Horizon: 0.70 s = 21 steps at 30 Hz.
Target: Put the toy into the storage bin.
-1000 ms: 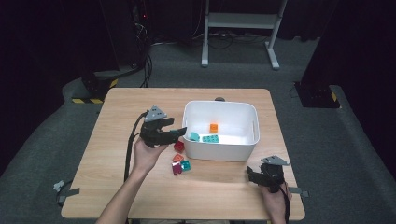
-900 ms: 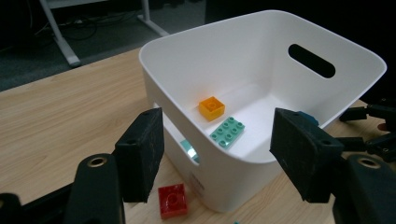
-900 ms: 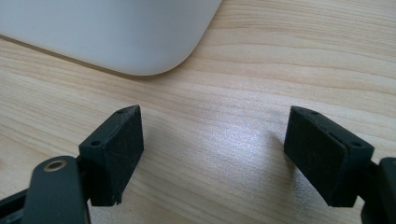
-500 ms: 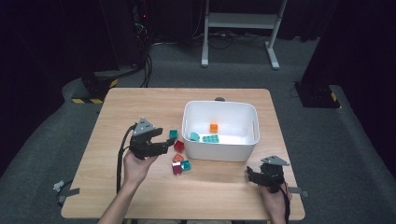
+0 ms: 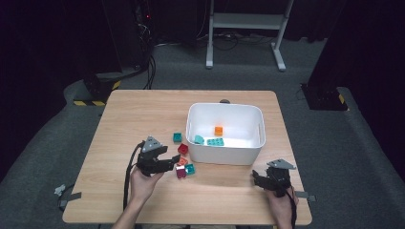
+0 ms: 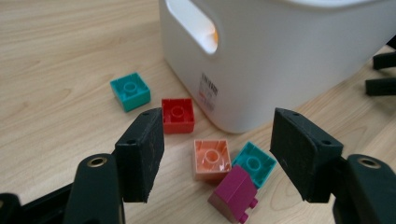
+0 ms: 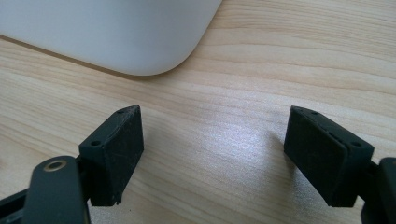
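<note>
Hovering with jaws spread wide and empty, the left gripper (image 6: 217, 154) hung over a cluster of small plastic bricks left of the white plastic tub (image 5: 225, 151): a teal square brick (image 6: 130, 90) farthest out, then a red square brick (image 6: 178, 115), a peach square brick (image 6: 212, 159), a magenta sloped brick (image 6: 233, 196) and a second teal brick (image 6: 254, 163) just beside the tub's corner. Right of the tub, the right gripper (image 7: 212, 156) sat low on the light wooden table (image 7: 303, 60), jaws equally parted, grasping nothing.
</note>
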{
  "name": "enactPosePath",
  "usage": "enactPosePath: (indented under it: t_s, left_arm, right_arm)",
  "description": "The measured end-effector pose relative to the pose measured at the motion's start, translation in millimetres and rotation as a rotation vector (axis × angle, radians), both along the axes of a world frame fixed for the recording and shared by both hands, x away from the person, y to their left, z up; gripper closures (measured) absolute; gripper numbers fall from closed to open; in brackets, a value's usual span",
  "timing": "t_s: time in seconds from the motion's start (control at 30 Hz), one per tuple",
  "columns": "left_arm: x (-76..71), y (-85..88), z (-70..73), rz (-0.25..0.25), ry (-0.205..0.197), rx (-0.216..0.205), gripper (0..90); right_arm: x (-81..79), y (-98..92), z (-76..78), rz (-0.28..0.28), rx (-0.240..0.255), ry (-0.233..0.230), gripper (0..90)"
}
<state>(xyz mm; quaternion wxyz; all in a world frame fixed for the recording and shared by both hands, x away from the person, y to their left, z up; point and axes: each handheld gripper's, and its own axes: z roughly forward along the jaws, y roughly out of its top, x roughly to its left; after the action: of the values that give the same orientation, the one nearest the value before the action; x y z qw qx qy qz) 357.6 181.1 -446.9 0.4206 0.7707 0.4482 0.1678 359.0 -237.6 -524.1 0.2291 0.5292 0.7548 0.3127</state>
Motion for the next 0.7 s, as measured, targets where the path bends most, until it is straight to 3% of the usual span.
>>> enactPosePath:
  t_s: [0.23, 0.4, 0.57, 0.7]
  left_arm:
    - [-2.5, -7.0, -27.0, 0.021, 0.059, 0.003, 34.2]
    - [-3.3, -10.1, -34.9, 0.035, 0.069, -0.003, 33.0]
    - [-1.2, -17.3, -47.3, 0.056, 0.081, 0.026, 30.2]
    - [0.5, -21.2, -52.8, 0.065, 0.087, 0.023, 28.9]
  right_arm:
    - [0.0, 0.0, 0.0, 0.0, 0.0, 0.0, 20.0]
    - [0.0, 0.0, 0.0, 0.0, 0.0, 0.0, 20.0]
    - [0.0, 0.0, 0.0, 0.0, 0.0, 0.0, 20.0]
    - [0.0, 0.0, 0.0, 0.0, 0.0, 0.0, 20.0]
